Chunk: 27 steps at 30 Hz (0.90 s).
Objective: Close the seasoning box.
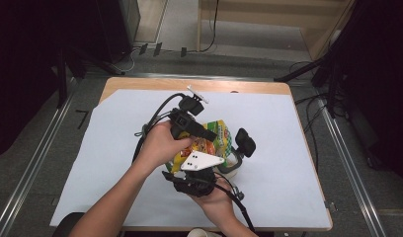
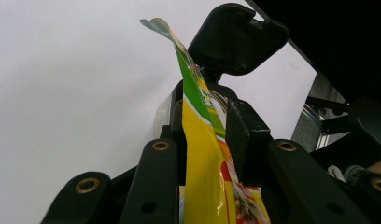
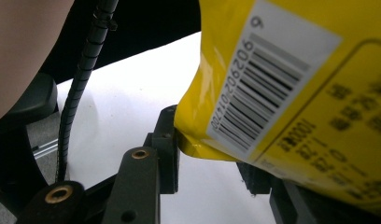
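High view has both hands meeting over the middle of the counter (image 1: 288, 148), which is covered with a white sheet, and a yellow and green snack bag (image 1: 217, 136) is held up between them, off the surface. The left tongs (image 1: 202, 132) come in from the upper left and pinch the bag; in the left gripper view the bag (image 2: 202, 154) runs edge-on straight up between the two black pads, which sit tight against it on both sides, so clenched on the bag. The right tongs (image 1: 192, 185) come from below, with the grey three-cornered plate on top. In the right gripper view the bag's lower corner with the barcode label (image 3: 272, 84) sits between the jaws, and the left pad touches its edge, so it looks gripped there too. Just right of the bag sits a small container with a black flip lid (image 1: 245, 142) standing open.
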{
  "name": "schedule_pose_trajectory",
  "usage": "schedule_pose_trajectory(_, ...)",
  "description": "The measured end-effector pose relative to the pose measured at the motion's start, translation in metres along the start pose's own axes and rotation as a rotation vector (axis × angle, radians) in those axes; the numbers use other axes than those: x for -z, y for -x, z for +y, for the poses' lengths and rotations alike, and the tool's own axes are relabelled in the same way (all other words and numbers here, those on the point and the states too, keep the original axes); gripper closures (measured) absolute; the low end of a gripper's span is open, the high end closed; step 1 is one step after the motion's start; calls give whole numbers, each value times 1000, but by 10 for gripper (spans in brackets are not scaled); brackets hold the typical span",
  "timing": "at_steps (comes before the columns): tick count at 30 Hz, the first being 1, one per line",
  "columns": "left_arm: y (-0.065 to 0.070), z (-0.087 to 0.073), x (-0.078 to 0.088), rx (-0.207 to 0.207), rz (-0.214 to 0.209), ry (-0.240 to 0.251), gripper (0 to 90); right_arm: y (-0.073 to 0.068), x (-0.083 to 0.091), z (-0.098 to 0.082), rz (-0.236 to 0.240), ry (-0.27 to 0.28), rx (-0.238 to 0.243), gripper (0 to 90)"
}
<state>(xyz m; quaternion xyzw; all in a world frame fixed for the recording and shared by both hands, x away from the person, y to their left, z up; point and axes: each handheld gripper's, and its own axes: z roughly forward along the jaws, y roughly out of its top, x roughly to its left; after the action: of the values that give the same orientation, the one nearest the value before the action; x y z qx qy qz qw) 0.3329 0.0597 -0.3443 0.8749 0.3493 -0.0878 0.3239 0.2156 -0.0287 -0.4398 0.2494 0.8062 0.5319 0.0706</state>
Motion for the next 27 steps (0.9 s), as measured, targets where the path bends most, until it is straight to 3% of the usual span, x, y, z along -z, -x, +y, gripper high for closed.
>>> schedule_pose_trajectory(13, 1, 0, -1, 0, 8, -6, 743, 0, 0, 0, 2, -1, 0, 648)
schedule_pose_trajectory(18, 1, 2, -2, 0, 19, -35, 733, 1, 0, 0, 1, -5, 5, 648)
schedule_pose_trajectory(20, 4, 3, -1, -16, 35, -45, 729, 1, 0, 0, 6, 3, -3, 649)
schedule_pose_trajectory(27, 4, 6, -4, -43, 16, -42, 721, 2, 1, 0, 0, 9, -13, 650)
